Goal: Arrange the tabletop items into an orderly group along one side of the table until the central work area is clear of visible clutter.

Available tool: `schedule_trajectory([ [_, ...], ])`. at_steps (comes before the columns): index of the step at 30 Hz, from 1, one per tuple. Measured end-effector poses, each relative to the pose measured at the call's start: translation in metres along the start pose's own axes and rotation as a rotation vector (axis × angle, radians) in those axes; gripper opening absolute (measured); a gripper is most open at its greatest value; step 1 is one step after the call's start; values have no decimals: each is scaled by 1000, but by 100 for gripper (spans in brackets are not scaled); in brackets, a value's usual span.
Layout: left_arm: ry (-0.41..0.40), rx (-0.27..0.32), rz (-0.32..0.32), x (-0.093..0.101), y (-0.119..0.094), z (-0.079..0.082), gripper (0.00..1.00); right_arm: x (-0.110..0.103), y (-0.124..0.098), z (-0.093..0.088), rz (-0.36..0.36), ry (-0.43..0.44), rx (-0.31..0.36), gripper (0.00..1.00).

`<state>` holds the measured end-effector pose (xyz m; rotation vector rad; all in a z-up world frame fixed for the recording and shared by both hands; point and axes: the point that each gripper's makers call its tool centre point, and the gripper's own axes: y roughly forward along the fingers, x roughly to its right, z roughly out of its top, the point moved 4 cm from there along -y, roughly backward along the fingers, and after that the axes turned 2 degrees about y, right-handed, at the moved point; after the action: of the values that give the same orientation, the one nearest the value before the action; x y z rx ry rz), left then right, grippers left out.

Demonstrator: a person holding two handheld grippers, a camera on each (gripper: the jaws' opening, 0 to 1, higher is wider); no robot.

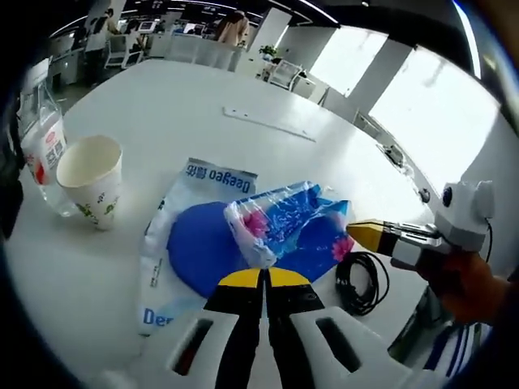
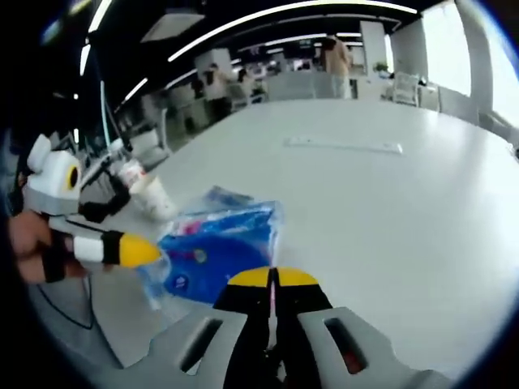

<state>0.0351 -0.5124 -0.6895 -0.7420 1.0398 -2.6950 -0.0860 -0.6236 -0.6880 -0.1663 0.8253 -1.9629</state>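
Left gripper view: a tissue pack (image 1: 284, 223) lies just ahead of the left gripper (image 1: 263, 279), resting on a flat plastic bag (image 1: 190, 243) spread on the table (image 1: 186, 121). A paper cup (image 1: 91, 178) stands ahead to the left, with a bottle (image 1: 40, 142) touching it farther left. A coiled cable (image 1: 362, 281) lies to the right. The right gripper (image 1: 369, 235) meets the pack from the right. A flat strip (image 1: 268, 123) lies far ahead.
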Motion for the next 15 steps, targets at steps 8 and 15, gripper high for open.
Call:
schedule_trajectory([
  [8,24,-21,-38,21,16,6,0,25,-14,-4,-33,26,11,0],
  [15,69,-48,-74,48,35,9,0,51,-28,-6,-73,68,24,0],
])
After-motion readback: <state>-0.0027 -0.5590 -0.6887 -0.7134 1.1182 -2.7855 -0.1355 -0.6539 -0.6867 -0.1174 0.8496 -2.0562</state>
